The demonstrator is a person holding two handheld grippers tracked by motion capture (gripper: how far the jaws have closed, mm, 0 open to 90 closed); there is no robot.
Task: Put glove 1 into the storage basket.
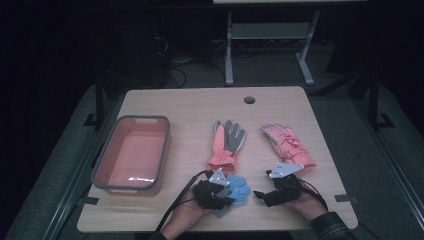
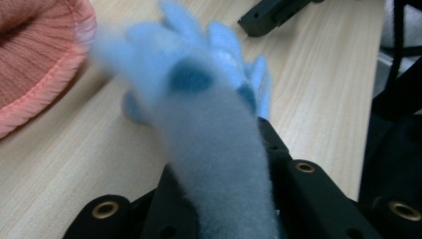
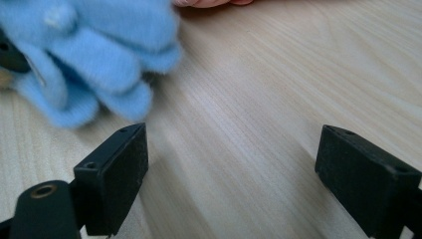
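Note:
A fuzzy light-blue glove (image 1: 239, 188) lies near the table's front edge, and my left gripper (image 1: 226, 196) is shut on its cuff end. In the left gripper view the blue glove (image 2: 199, 109) runs up between the black jaws, its fingers pointing away over the wood. My right gripper (image 1: 261, 196) rests just right of it, open, with bare wood between its fingertips (image 3: 119, 164). The blue glove's fingers (image 3: 94, 59) show blurred at the upper left of the right gripper view, apart from the jaws.
A salmon-pink bin (image 1: 114, 150) with a grey rim stands at the table's left. An orange and grey glove (image 1: 226, 142) lies at the centre, its ribbed cuff (image 2: 35, 64) close to the blue glove. A pink glove (image 1: 287, 144) lies to the right.

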